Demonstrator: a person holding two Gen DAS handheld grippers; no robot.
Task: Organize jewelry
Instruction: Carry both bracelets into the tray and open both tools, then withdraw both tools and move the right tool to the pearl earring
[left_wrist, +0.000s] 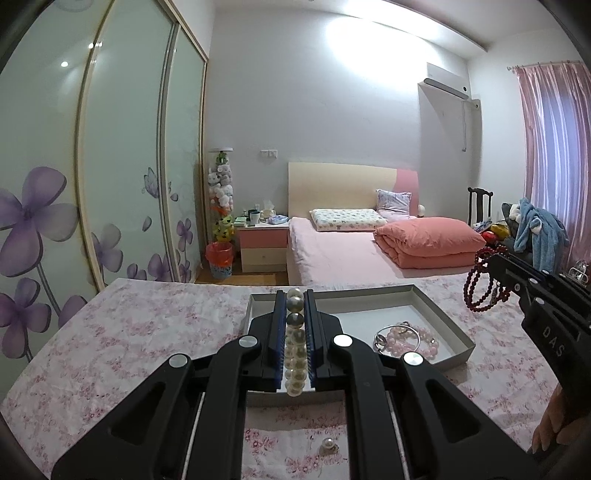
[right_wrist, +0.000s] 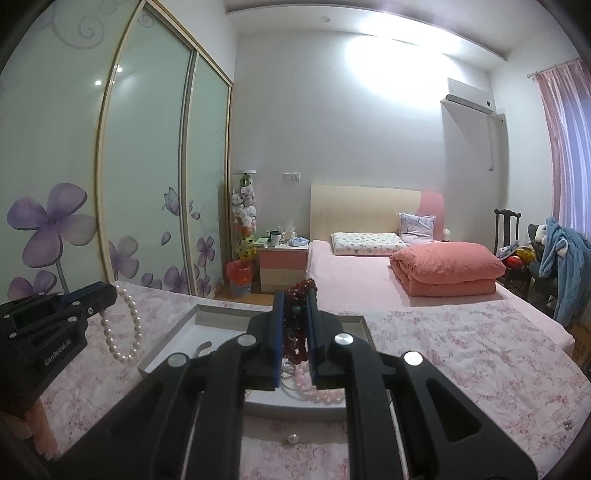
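Bed (left_wrist: 332, 254), pink sheet, spans the far room; a folded coral duvet (left_wrist: 428, 240) lies at its 3 o'clock side.

Work surface: floral cloth (left_wrist: 147, 332) covering the foreground.

Shallow grey tray (left_wrist: 443, 314) sits on the cloth at centre. Inside, toward its 4 o'clock corner, lie a pink bead bracelet (left_wrist: 424, 341) and a silver bangle (left_wrist: 384, 334), touching.

Left gripper (left_wrist: 295, 306): jaws narrow, clamped on a pearl strand (left_wrist: 295, 343), held above the tray's 9 o'clock half; in the right wrist view the strand hangs in a loop from the fingers.

Right gripper (right_wrist: 295, 302): jaws narrow, clamped on a dark red bead strand (right_wrist: 297, 325), above the tray; loops dangle below it in the left wrist view.

One loose pearl (left_wrist: 328, 445) rests on the cloth at 6 o'clock of the tray, apart from it.
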